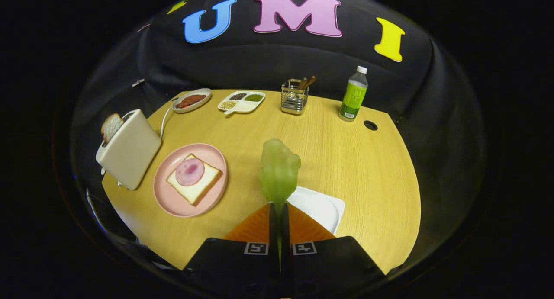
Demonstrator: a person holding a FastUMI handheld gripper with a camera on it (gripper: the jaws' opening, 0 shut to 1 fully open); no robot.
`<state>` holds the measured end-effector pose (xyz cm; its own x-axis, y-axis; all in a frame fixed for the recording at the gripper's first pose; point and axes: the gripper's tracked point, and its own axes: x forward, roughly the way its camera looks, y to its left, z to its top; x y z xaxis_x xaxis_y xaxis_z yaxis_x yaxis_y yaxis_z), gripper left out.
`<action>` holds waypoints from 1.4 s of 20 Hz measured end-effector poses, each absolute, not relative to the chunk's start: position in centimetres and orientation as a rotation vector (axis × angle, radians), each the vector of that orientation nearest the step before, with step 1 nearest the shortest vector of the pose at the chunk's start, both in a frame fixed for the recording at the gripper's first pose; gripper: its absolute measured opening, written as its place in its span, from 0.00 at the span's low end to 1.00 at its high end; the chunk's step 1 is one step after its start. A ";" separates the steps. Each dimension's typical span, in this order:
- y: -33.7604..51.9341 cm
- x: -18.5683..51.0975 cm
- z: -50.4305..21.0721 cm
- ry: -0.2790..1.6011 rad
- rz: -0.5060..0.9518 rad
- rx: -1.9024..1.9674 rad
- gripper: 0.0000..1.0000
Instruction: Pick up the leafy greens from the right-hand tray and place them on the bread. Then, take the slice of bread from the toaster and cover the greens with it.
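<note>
Above white tray [322,208], tool [279,208] clamps leafy greens [279,171].

Tongs [279,210] clamped on leafy greens [279,171] above white tray [322,208], pink plate [190,180] with bread [197,184] nearby, toaster [130,149] beyond on bench [346,160]

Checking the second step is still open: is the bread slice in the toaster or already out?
In. The bread slice still stands in the slot of the toaster, while the gripper is shut on the leafy greens.

One toaster [129,149], two bread slices, one pink plate [169,199], one leafy green [279,169], one bottle [353,94], two trays
</note>
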<state>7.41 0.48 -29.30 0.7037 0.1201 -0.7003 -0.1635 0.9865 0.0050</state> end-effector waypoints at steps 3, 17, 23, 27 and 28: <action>3.4 8.1 -27.1 0.740 0.182 -0.070 0.06; 15.9 9.6 -27.2 0.774 0.332 -0.136 0.05; 17.8 9.9 -31.4 0.844 0.327 -0.241 0.06; 19.5 10.2 -32.6 0.870 0.341 -0.260 0.07; 19.8 10.3 -33.1 0.883 0.343 -0.255 0.07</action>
